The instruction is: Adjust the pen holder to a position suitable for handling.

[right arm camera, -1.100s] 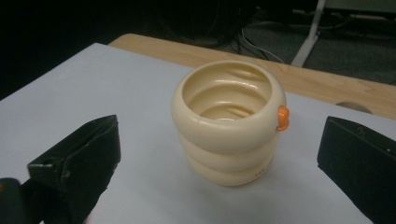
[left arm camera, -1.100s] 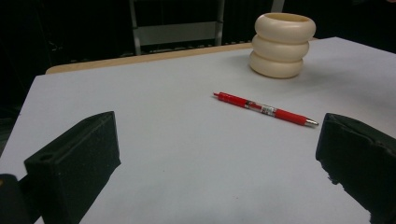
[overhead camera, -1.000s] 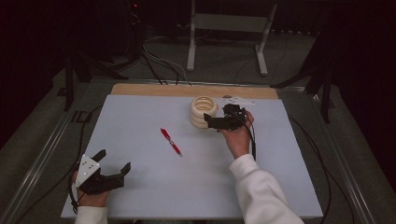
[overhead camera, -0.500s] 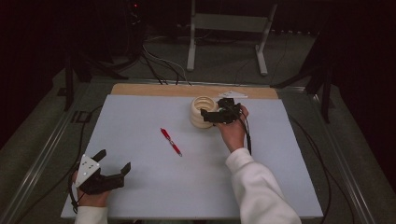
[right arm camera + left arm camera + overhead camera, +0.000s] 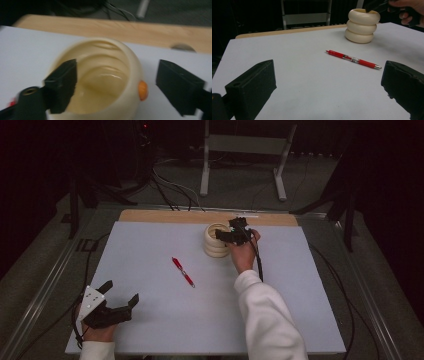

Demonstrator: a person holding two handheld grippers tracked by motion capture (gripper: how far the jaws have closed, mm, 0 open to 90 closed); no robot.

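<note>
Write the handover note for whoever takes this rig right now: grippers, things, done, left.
Right gripper: at the cream ribbed holder, one jaw inside its mouth, the other outside the rim. The jaws have just been closing, with the wall between them; they are not seen pressing on it yet.
Left gripper: open, holding nothing, near the table's near left corner.
Red pen: lies flat mid-table, apart from the holder, untouched.
Done: right gripper brought to the holder.
Left: probably grip the holder; the pen likely goes in it.

White long sleeve point(image 5: 270, 320), black two-jaw tools, grey three-cornered plate point(image 5: 92, 297), trailing black cable point(image 5: 259, 262)
</note>
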